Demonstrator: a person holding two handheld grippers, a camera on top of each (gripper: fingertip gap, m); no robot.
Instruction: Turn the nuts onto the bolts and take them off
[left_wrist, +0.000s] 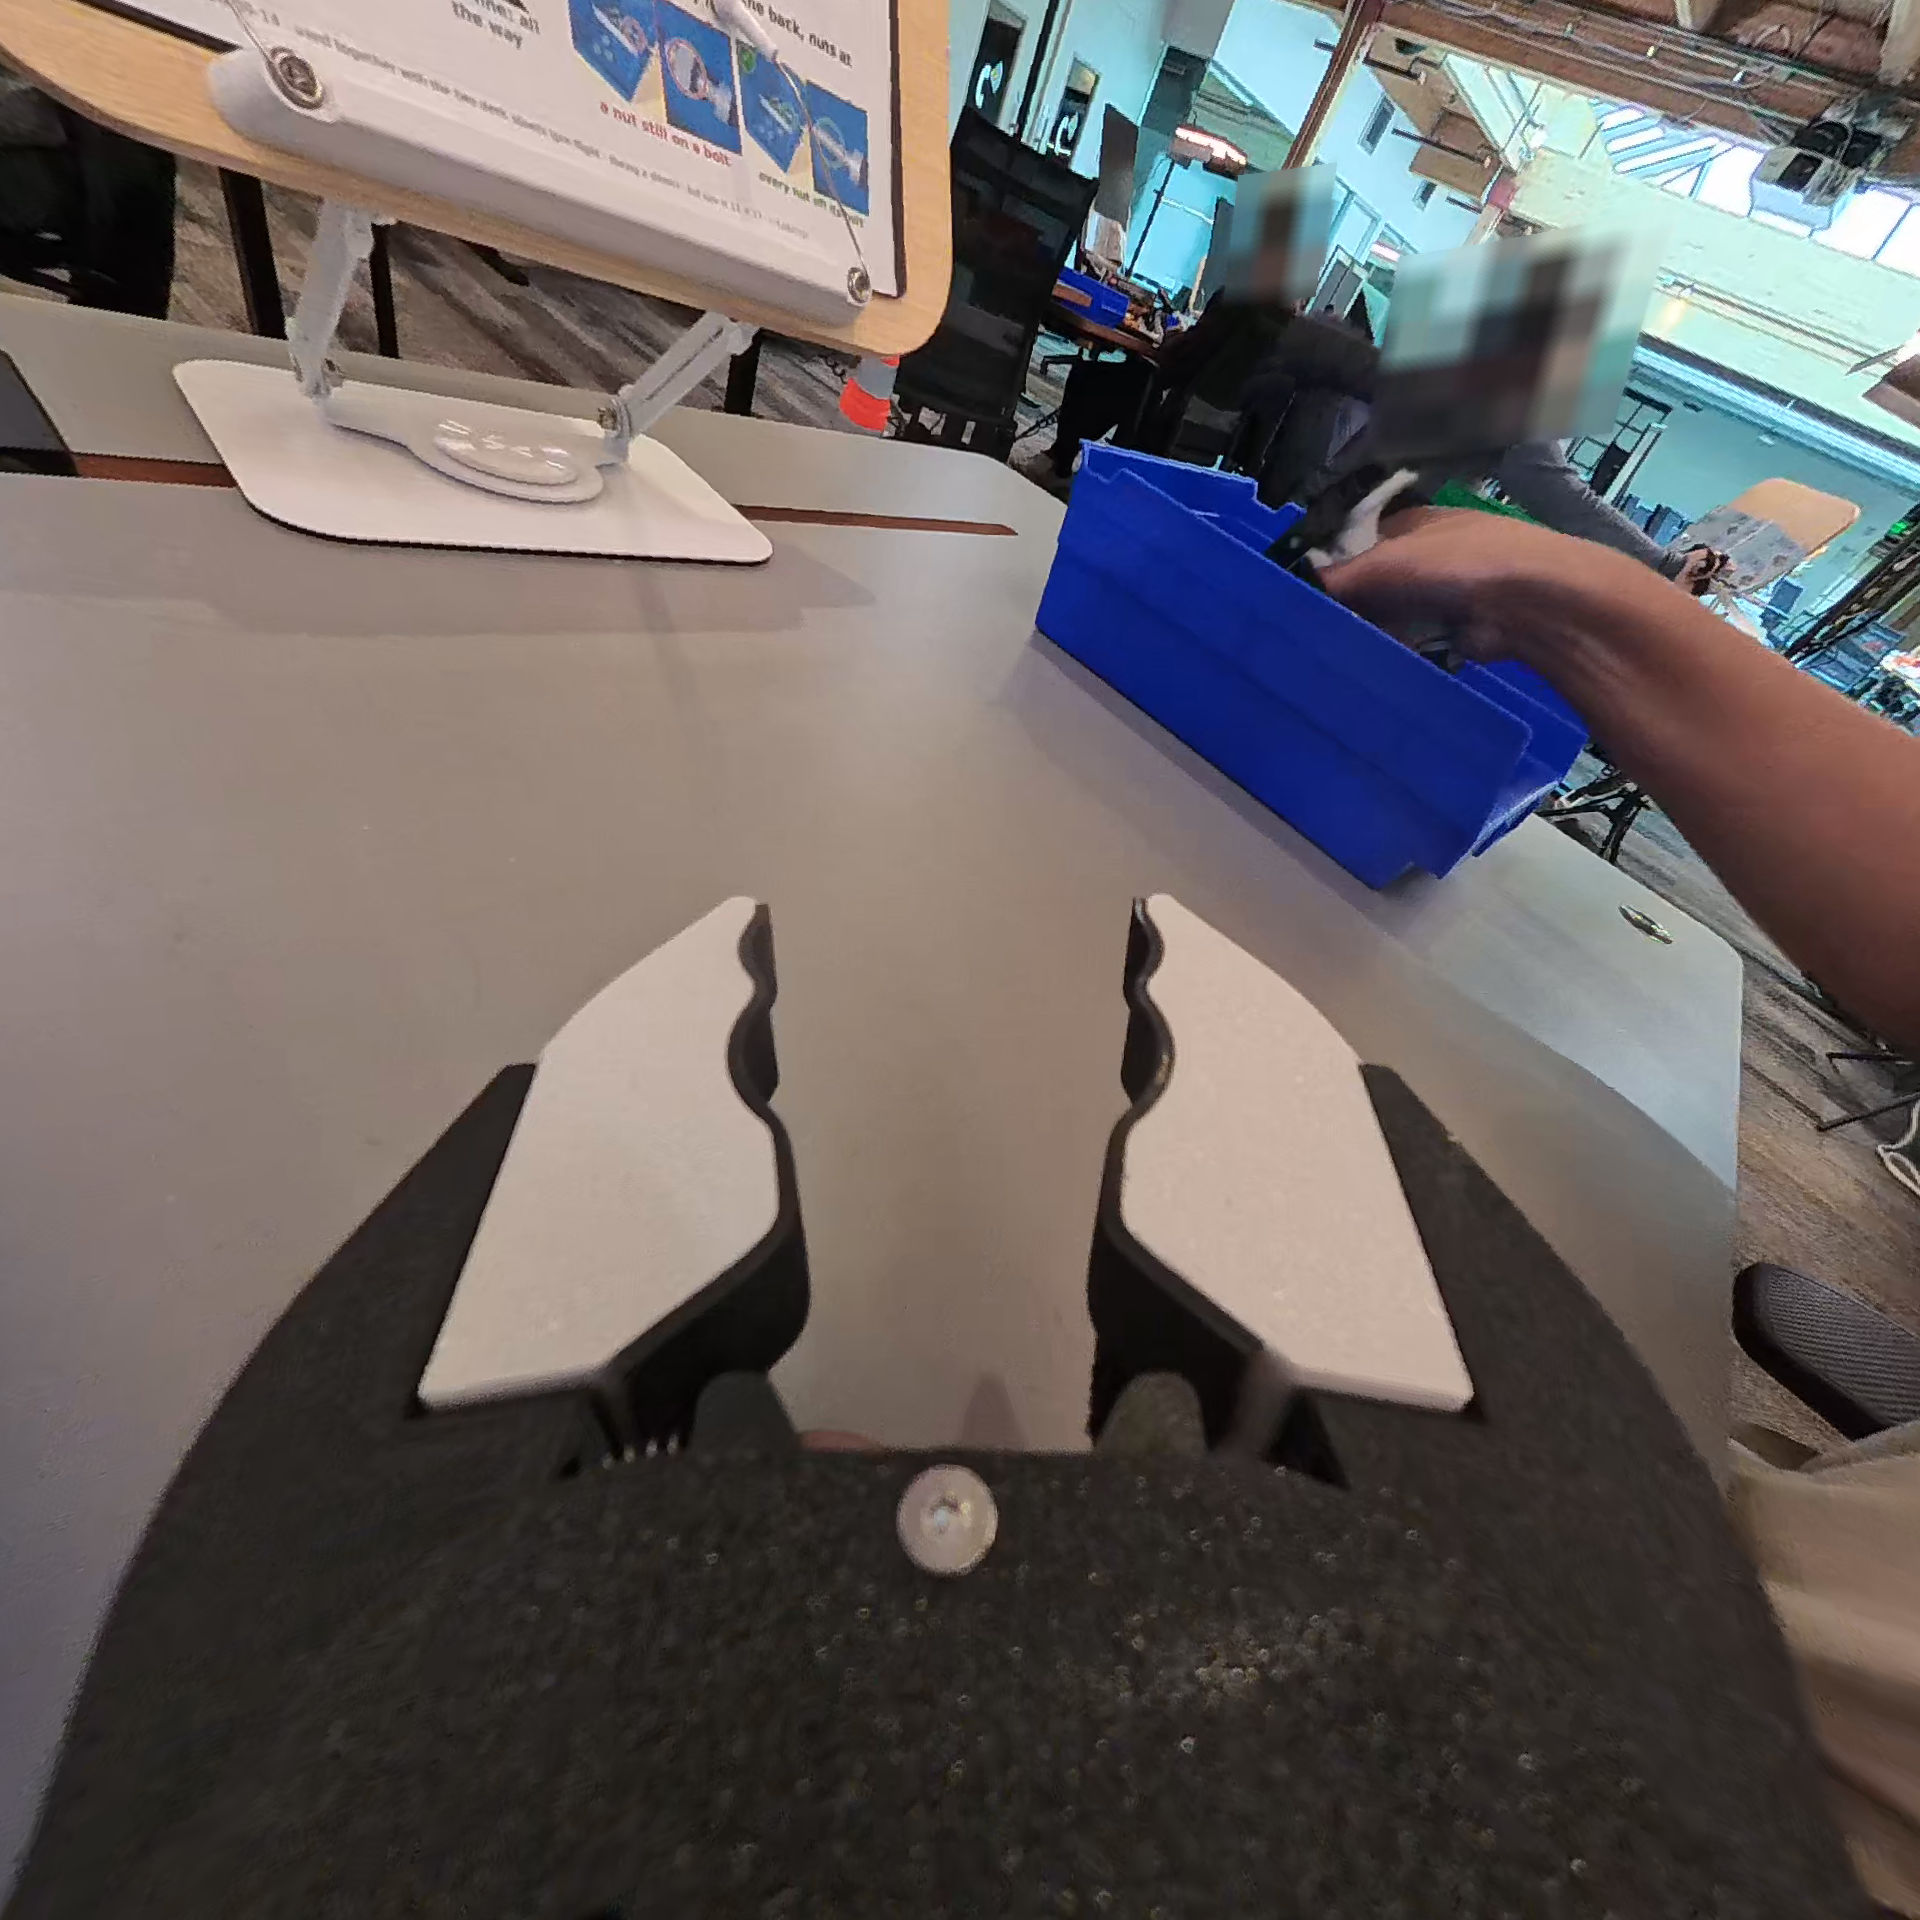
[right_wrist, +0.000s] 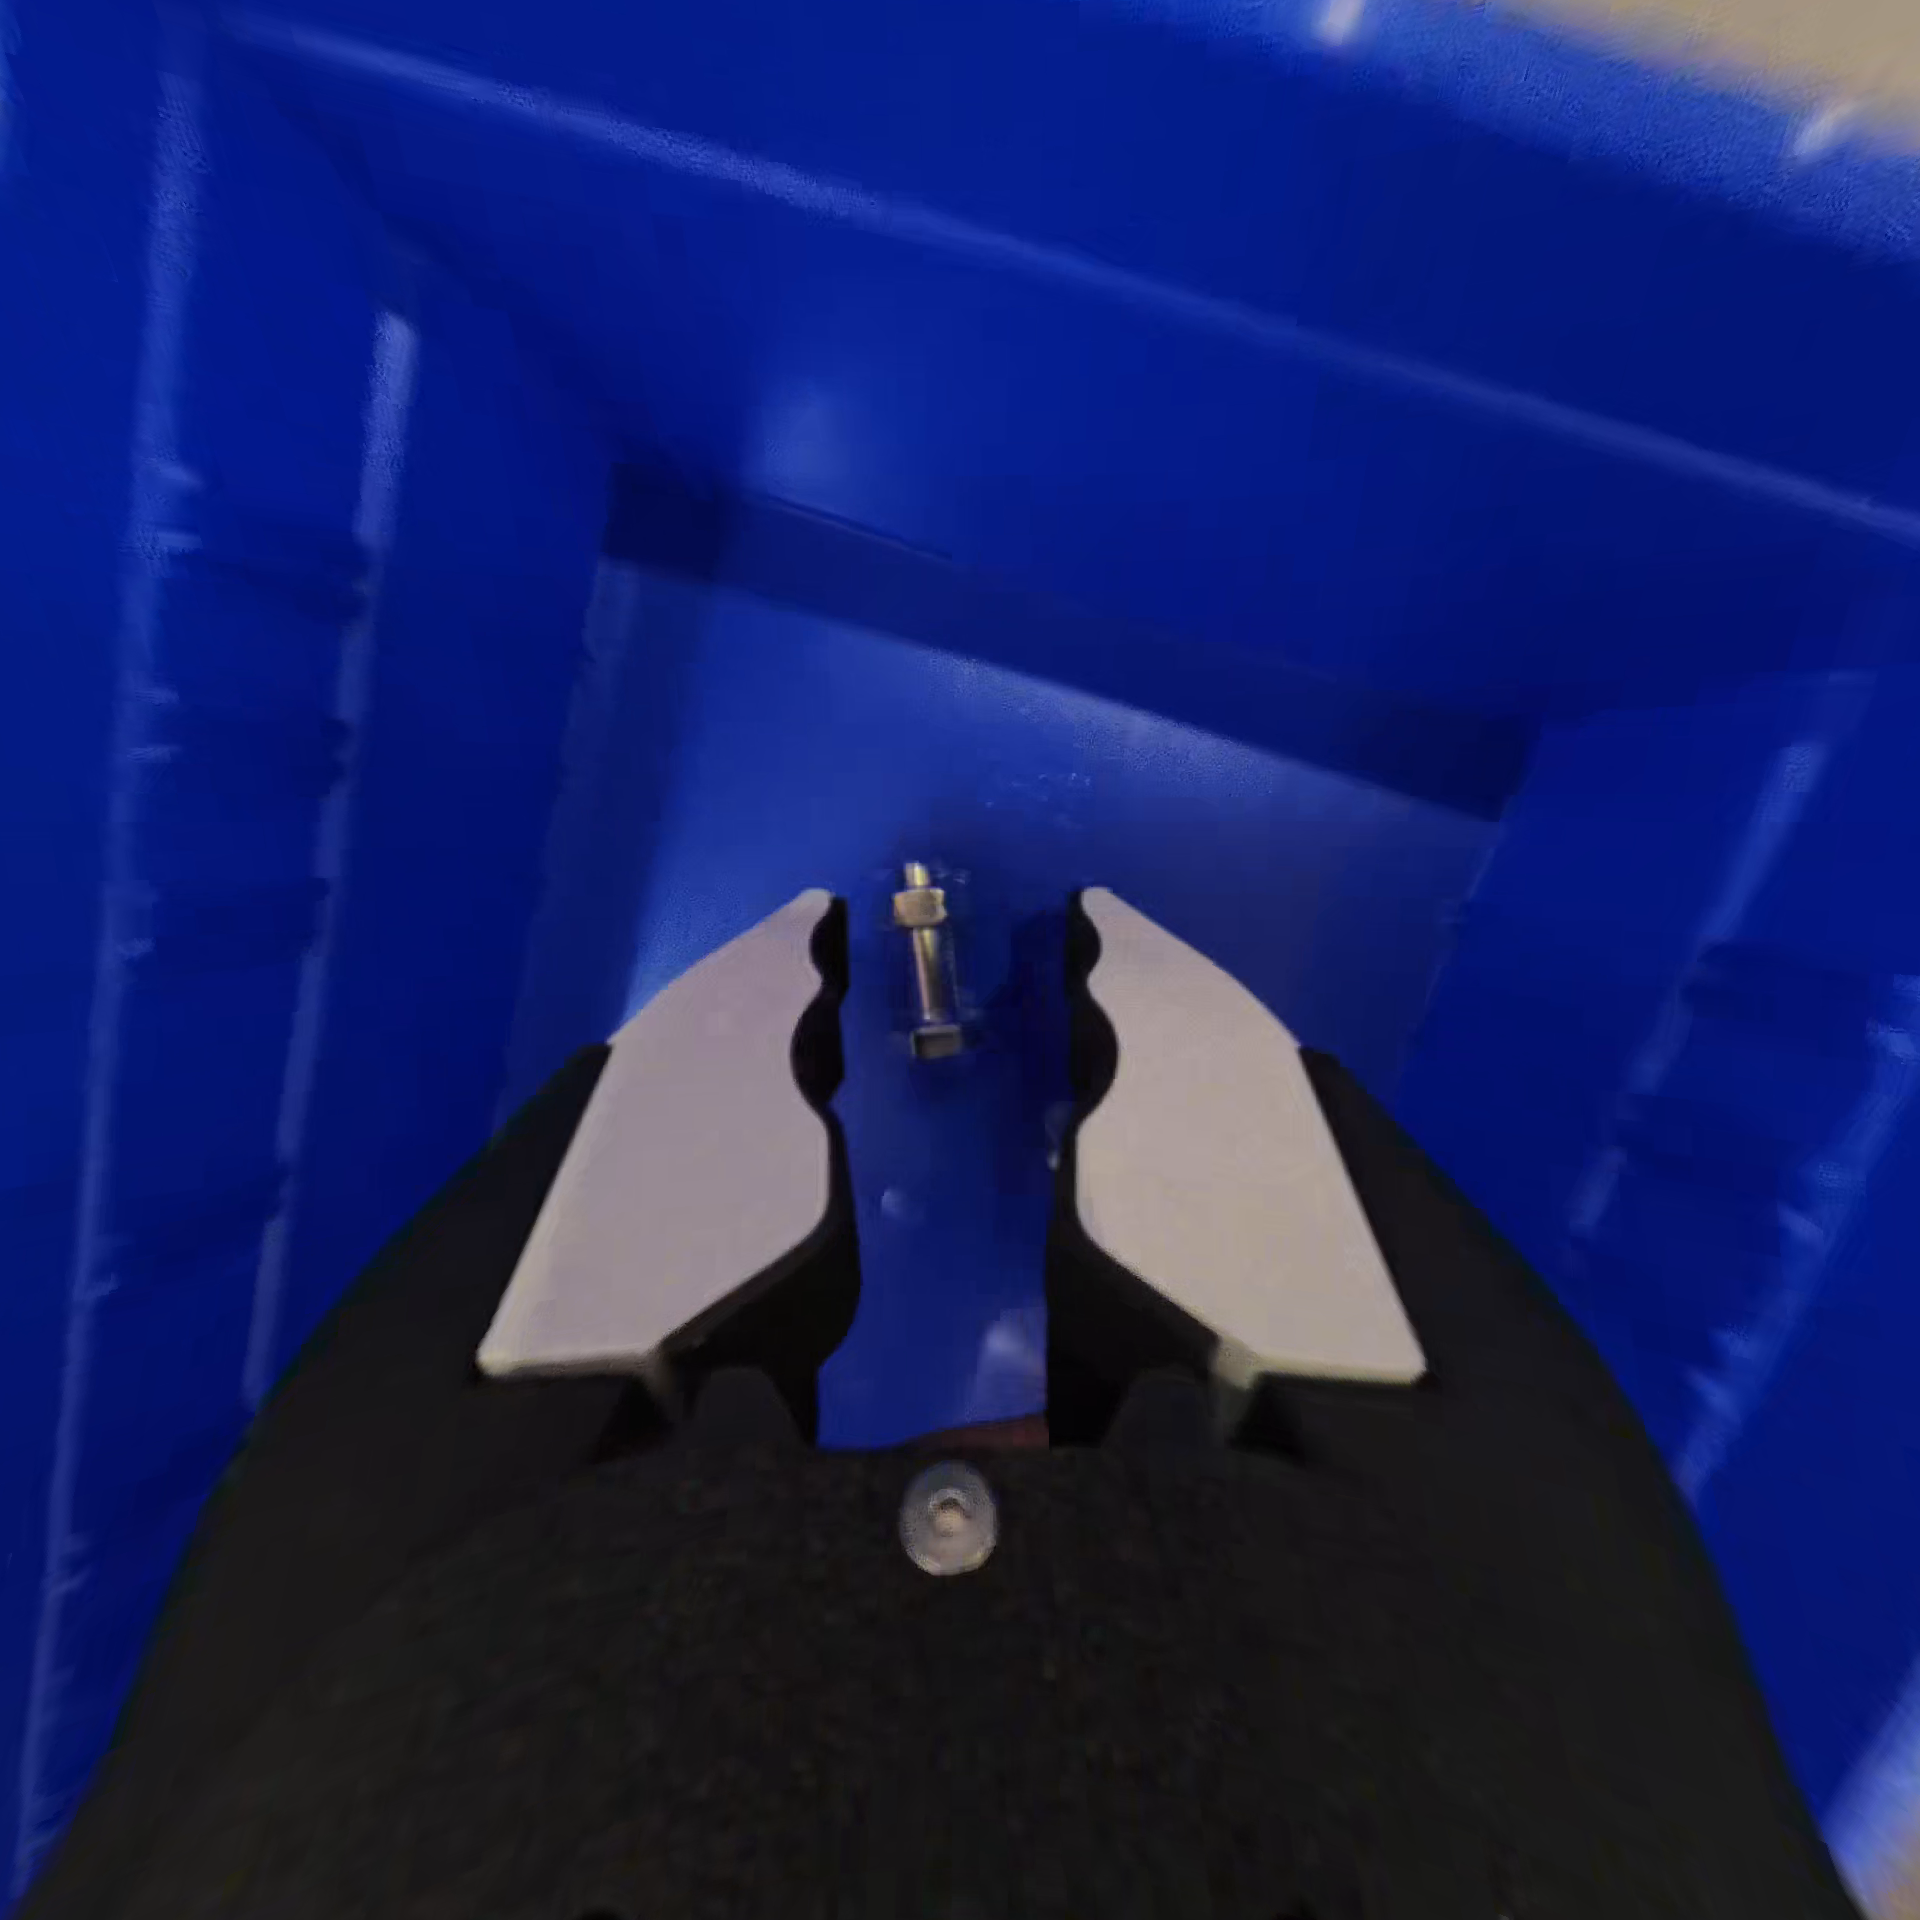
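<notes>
A small silver bolt (right_wrist: 928, 961) with a nut (right_wrist: 916, 911) threaded near its far end lies on the floor of a blue bin (right_wrist: 1143, 582). My right gripper (right_wrist: 956, 909) is open and reaches down into the bin, its fingertips either side of the bolt without touching it. My left gripper (left_wrist: 951, 914) is open and empty, held above the grey table (left_wrist: 520, 779). In the left wrist view the blue bin (left_wrist: 1247, 665) stands on the table's right, and a person's arm (left_wrist: 1662, 665) reaches into it; the right gripper is hidden there.
A white stand (left_wrist: 468, 468) carrying a wooden board with an instruction sheet (left_wrist: 582, 114) stands at the table's back left. The table's right edge (left_wrist: 1725, 1039) drops to the floor, with a dark chair (left_wrist: 1829, 1340) beside it. People and workshop clutter lie beyond. Left tips to right tips: about 45 cm.
</notes>
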